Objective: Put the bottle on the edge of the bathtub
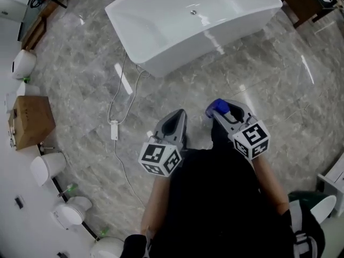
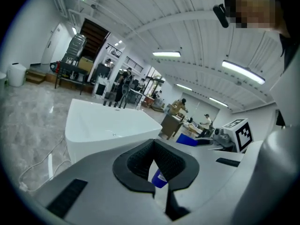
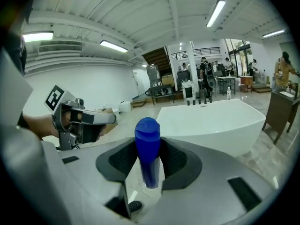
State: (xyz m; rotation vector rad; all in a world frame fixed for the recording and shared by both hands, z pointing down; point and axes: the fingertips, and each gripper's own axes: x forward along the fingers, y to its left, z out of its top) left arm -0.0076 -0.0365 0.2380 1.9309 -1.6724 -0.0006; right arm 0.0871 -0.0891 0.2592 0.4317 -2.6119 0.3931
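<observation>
Our right gripper (image 3: 149, 150) is clamped on the blue bottle (image 3: 147, 139); it stands upright between the pads, cap above them, at the centre of the right gripper view; in the head view it sits just right of centre, over the floor (image 1: 269, 90), well apart from the bathtub (image 1: 161, 63) at the top of the frame; our left gripper (image 1: 176, 120), just left of centre, has its jaw tips together, holding nothing.

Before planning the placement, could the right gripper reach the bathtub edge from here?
Probably not yet: the right gripper, shut on the bottle, is apart from the bathtub across the floor. Nothing blocks the way; a step forward should do.
</observation>
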